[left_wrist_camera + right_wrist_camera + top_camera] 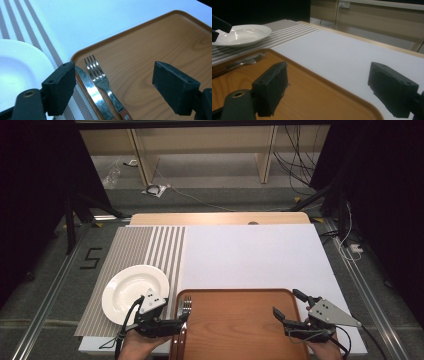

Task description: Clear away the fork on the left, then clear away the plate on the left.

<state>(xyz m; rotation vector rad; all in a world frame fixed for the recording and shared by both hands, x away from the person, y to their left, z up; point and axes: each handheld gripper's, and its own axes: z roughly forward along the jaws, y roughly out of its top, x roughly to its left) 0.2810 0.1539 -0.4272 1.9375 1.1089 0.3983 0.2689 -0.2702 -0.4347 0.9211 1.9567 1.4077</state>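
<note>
Left tongs (183,319): lower left of frame, jaws wide apart, nothing between. Right tongs (288,308): lower right, jaws wide apart, empty.

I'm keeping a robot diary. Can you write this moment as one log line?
left gripper: open, above fork and knife | right gripper: open, holding nothing | cutlery: on tray | plate: on striped mat

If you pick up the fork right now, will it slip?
Probably a bit. The fork looks like shiny smooth metal, so hard tongs may slide on it. It lies flat on the tray, close beside the knife, so it should not roll, but gripping it alone looks fiddly.
</note>
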